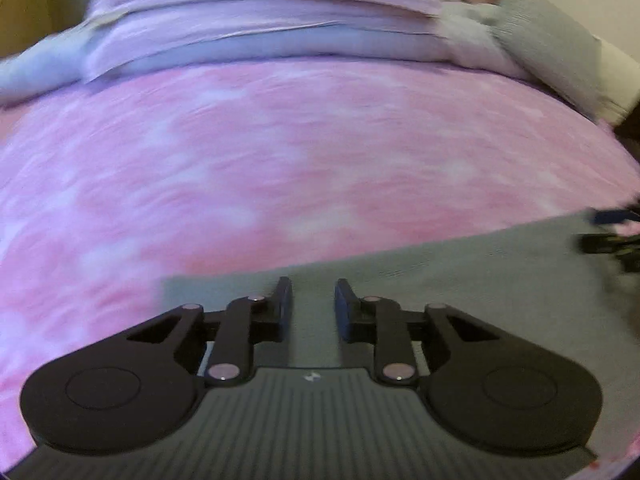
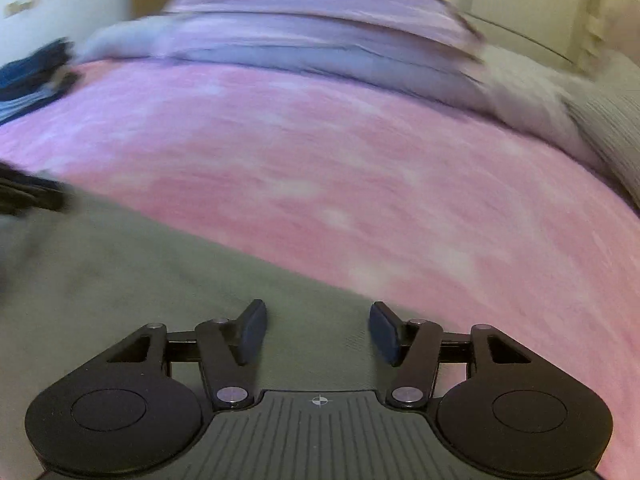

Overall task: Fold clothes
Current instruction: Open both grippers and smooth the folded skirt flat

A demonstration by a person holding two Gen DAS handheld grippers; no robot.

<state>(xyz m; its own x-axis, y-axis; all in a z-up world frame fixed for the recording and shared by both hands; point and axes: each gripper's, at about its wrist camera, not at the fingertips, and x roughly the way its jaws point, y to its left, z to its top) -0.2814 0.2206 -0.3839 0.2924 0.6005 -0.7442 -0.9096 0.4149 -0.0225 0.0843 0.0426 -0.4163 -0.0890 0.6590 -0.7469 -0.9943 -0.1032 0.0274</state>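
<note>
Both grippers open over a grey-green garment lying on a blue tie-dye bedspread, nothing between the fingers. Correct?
Not quite: the bedspread is pink tie-dye, not blue, as both wrist views show. The rest holds: the left gripper and right gripper are open over the grey-green garment, with nothing between the fingers.

We see a bed [image 1: 280, 168] covered by a pink and white mottled spread, blurred in both views. On its near part lies a grey-green garment [image 2: 132, 272], spread flat, its straight edge running across the spread. At the far end rest lilac pillows [image 1: 264, 12], stacked in layers. Beside them, toward the right, lies a grey ribbed cushion [image 1: 548, 52]. At the left edge of the right wrist view sits a dark blue bundle [image 2: 28, 76].
</note>
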